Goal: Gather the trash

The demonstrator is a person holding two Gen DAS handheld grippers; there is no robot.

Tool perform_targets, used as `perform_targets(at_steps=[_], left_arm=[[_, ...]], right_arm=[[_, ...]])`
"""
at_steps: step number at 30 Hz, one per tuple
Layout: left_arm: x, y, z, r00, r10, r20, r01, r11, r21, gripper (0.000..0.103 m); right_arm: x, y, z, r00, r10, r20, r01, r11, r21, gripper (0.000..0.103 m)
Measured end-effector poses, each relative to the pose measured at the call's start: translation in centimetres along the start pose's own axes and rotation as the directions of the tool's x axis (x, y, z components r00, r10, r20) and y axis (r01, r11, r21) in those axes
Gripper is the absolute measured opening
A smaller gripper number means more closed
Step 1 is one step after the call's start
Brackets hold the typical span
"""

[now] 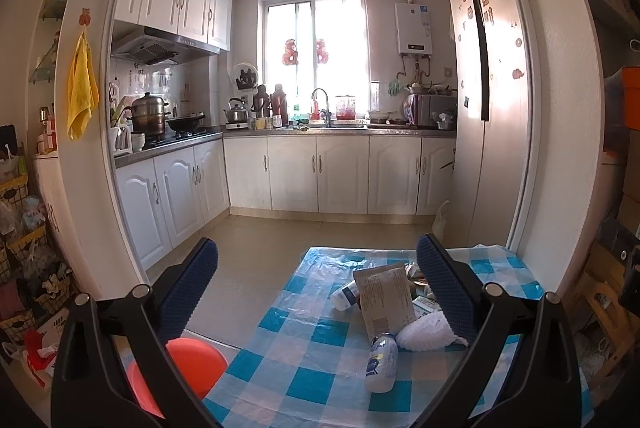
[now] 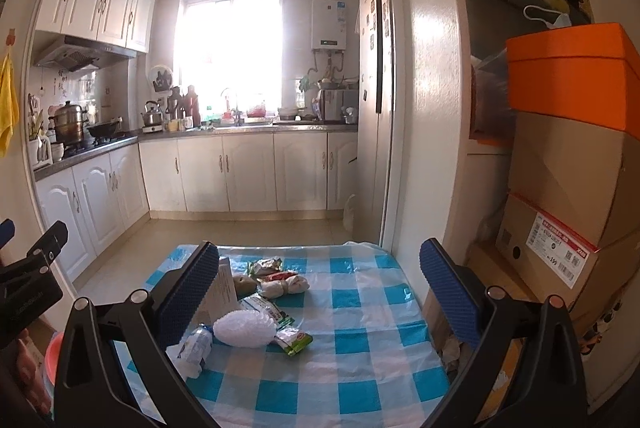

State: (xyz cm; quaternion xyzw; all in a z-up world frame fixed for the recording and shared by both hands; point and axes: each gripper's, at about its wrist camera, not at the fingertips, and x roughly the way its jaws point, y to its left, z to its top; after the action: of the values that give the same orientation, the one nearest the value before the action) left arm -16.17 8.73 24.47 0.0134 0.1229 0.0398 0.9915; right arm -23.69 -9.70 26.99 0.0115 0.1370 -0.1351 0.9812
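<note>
A pile of trash lies on the blue-checked tablecloth (image 1: 304, 384) (image 2: 360, 332). It holds a brown paper packet (image 1: 386, 298), a white plastic bottle (image 1: 382, 362) (image 2: 196, 346), a second small bottle (image 1: 345, 296), a white foam net (image 1: 424, 332) (image 2: 246, 328), a green snack wrapper (image 2: 294, 340), a crumpled tissue (image 2: 286, 285) and more wrappers (image 2: 266, 264). My left gripper (image 1: 318, 290) hovers open above the table's left side, the pile near its right finger. My right gripper (image 2: 320, 292) is open above the table, with the pile by its left finger.
An orange-red bin (image 1: 192, 364) (image 2: 54, 352) stands on the floor left of the table. Stacked cardboard boxes (image 2: 568, 195) with an orange one on top crowd the right. Kitchen cabinets (image 1: 316, 173) and a fridge (image 1: 480, 107) lie beyond the doorway.
</note>
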Motion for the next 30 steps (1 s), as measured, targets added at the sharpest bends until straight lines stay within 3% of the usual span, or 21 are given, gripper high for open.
perform_targets(at_steps=[13,22,25,30], left_arm=[[2.6,-0.5,-1.8,0.998,0.008,-0.061,-0.008,1.000,0.014,0.100],[6.2,-0.6,-5.2,0.986,-0.006,-0.165,0.009,1.000,0.020,0.100],[7.6,-0.5,-7.0,0.978,-0.043,-0.205,0.050,0.998,0.029,0.100],[9.8,-1.2,-10.7,0.940,-0.154,-0.305,0.176,0.983,0.045,0.100]], right_arm=[[3.3,0.2,-1.9,0.997,0.028,-0.074,-0.028,1.000,-0.001,0.099],[7.8,-1.3,-4.6,0.981,0.078,-0.175,-0.073,0.997,0.032,0.099],[9.8,-2.1,-6.1,0.968,0.117,-0.222,-0.104,0.992,0.070,0.099],[12.9,-2.0,-8.8,0.932,0.206,-0.297,-0.183,0.978,0.102,0.099]])
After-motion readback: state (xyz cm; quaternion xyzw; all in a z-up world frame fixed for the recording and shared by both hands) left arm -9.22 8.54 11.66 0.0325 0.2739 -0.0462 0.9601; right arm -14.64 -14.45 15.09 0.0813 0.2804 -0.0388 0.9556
